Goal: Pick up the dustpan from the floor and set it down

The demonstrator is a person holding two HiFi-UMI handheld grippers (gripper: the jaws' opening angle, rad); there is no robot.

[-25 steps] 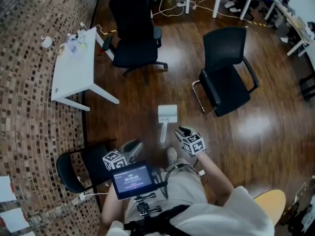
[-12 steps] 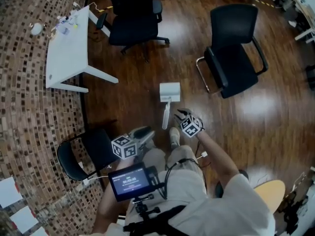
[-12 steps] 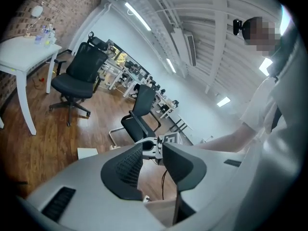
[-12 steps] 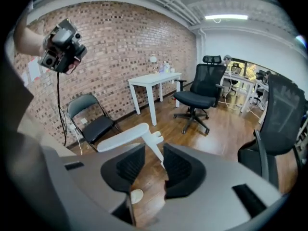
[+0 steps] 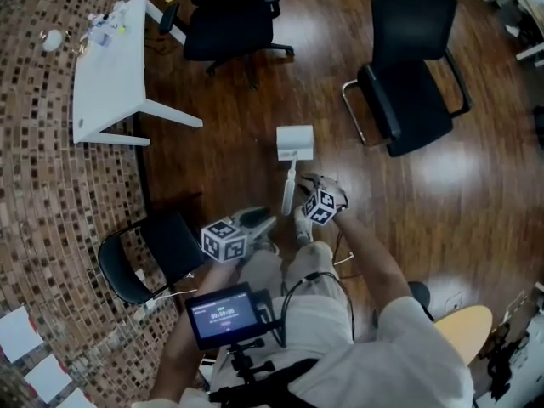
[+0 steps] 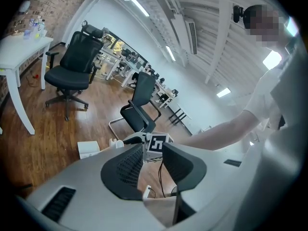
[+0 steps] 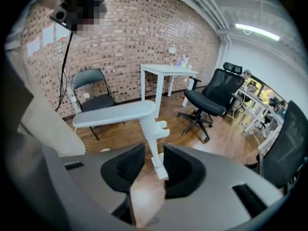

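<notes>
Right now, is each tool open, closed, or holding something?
Left tool: open, jaws just widened, nothing between them.
Right tool: open, handle end of the dustpan between its jaws, not clamped.

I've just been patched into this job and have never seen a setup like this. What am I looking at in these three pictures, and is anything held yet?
There is no robot here: a person holds a two-jaw claw in each hand. The head view comes from a camera on the person's head, looking steeply down. The other two views come from cameras riding on each claw, looking along its jaws. On the wooden floor lies a white dustpan, handle toward the person, with a white table and a black chair nearby. The right claw is at the handle: the handle's end sits between the jaws, which stand apart, not clamped. The left claw has just been opening and holds nothing.
</notes>
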